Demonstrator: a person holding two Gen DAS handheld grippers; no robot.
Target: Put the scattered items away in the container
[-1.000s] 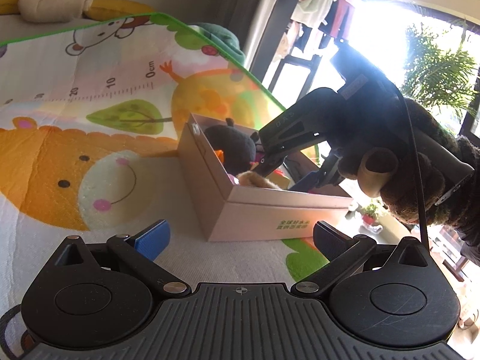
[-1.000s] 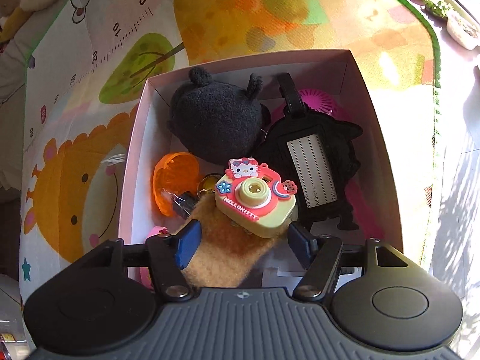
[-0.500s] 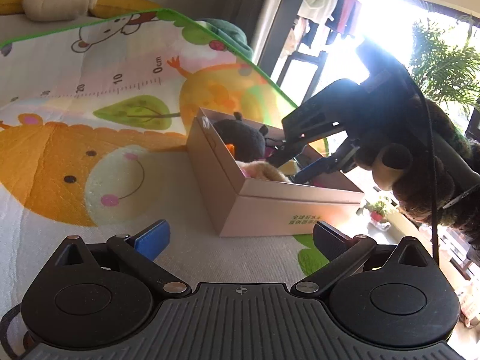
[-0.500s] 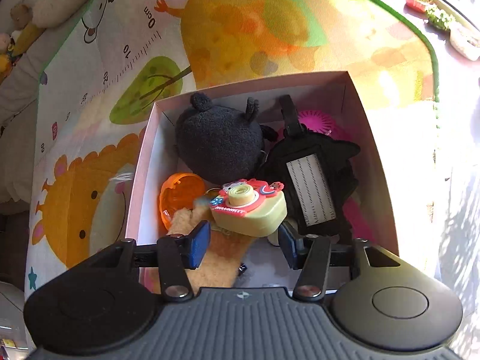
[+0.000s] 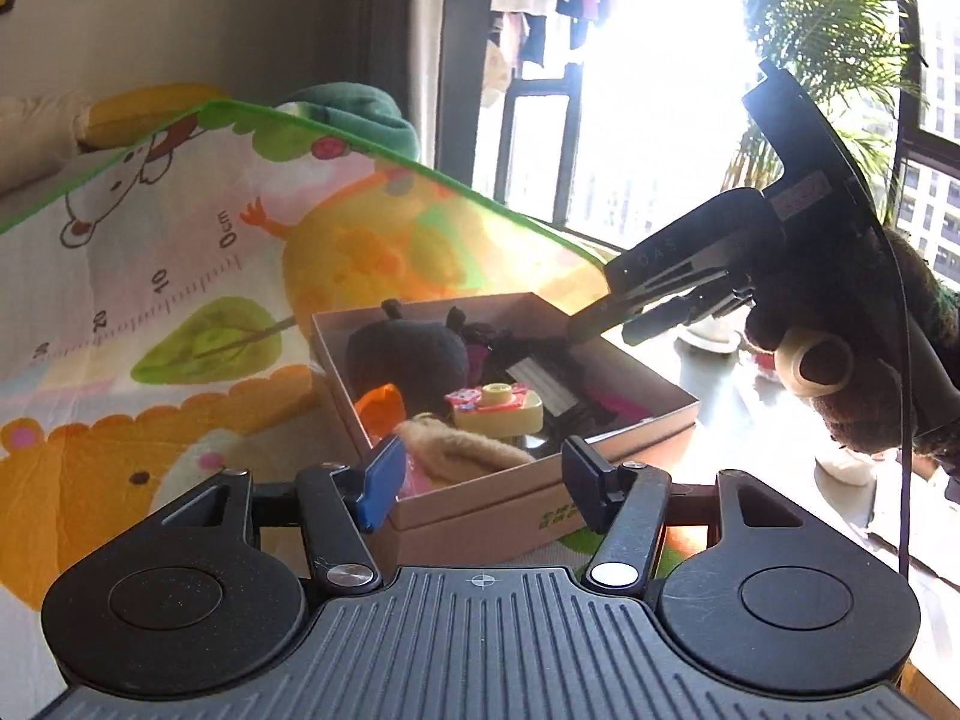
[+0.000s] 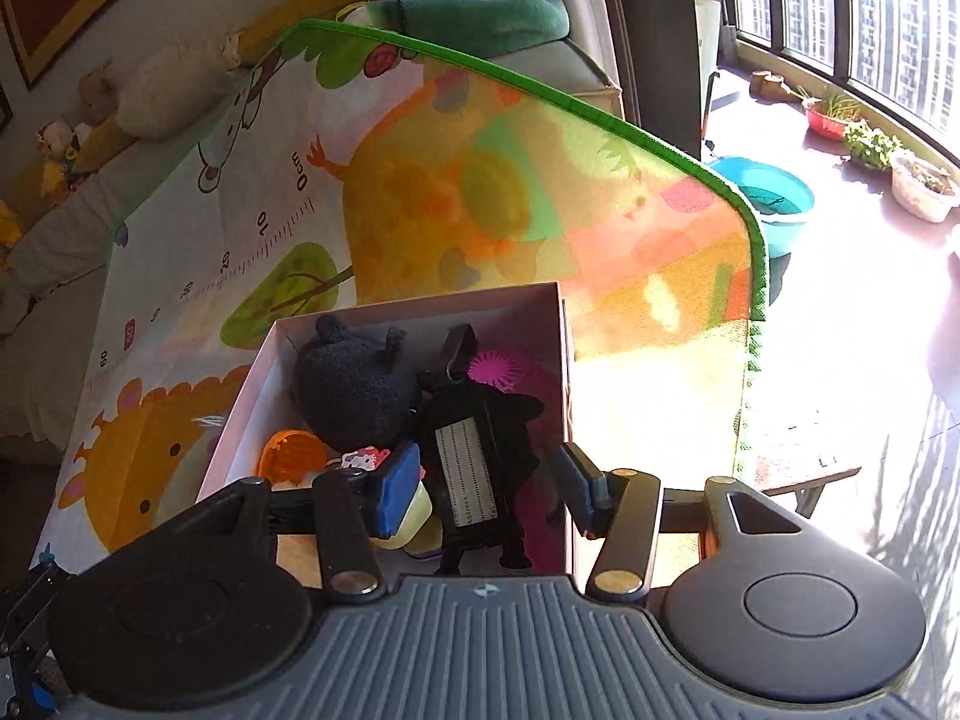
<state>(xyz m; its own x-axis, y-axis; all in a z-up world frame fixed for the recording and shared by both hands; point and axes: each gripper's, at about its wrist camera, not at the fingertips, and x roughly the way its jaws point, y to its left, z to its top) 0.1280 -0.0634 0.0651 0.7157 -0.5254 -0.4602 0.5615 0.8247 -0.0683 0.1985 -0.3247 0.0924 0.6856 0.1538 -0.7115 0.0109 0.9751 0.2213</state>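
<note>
Left gripper (image 5: 477, 474) open, empty, low at the near wall of the box (image 5: 480, 510). Right gripper (image 6: 489, 483) open too, empty, above the box's far side. Box sits on the play mat (image 6: 540, 210). Inside: black plush (image 6: 354, 390), luggage tag (image 6: 474, 456), orange shell (image 5: 378, 411), toy camera (image 5: 495, 408) lying on a tan furry piece (image 5: 462, 450).

**Hard window light, fisheye bend**

Strong daylight pours in from the window (image 5: 660, 120) ahead and right of the left tongs (image 5: 480, 474), blown out to white glare. The play mat (image 6: 510, 192) beyond the right tongs (image 6: 486, 486) glows with sunny patches. Both views are sharp in the middle, and straight lines bow toward the edges.
</note>
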